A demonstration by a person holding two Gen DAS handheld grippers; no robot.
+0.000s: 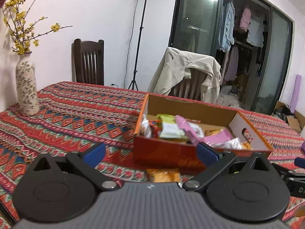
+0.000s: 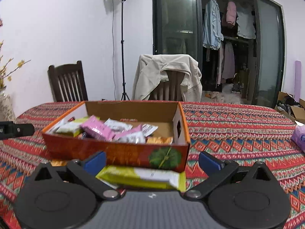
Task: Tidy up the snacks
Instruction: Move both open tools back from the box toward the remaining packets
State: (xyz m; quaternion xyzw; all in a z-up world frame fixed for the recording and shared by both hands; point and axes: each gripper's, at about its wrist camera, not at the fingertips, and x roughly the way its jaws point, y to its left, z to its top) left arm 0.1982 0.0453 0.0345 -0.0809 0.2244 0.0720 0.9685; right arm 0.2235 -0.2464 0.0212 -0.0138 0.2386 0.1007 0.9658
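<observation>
An orange cardboard box (image 1: pixel 167 152) (image 2: pixel 122 150) sits on the patterned tablecloth, holding several snack packets in pink, green and white. My left gripper (image 1: pixel 151 151) hangs open in front of the box's near wall, with an orange snack packet (image 1: pixel 163 175) lying on the cloth between its fingers. My right gripper (image 2: pixel 152 161) is open too, and a yellow-green and white snack packet (image 2: pixel 142 178) lies on the cloth between its fingers, just before the box. Neither packet is gripped. Part of the other gripper (image 2: pixel 17 130) shows at the left edge of the right wrist view.
A floral vase (image 1: pixel 26 89) with yellow blossoms stands at the table's left. A purple tissue pack (image 2: pixel 300 136) lies at the right edge. Two chairs (image 2: pixel 66 83) stand behind the table, one draped with a beige jacket (image 2: pixel 167 76). A light stand (image 2: pixel 122 43) rises by the wall.
</observation>
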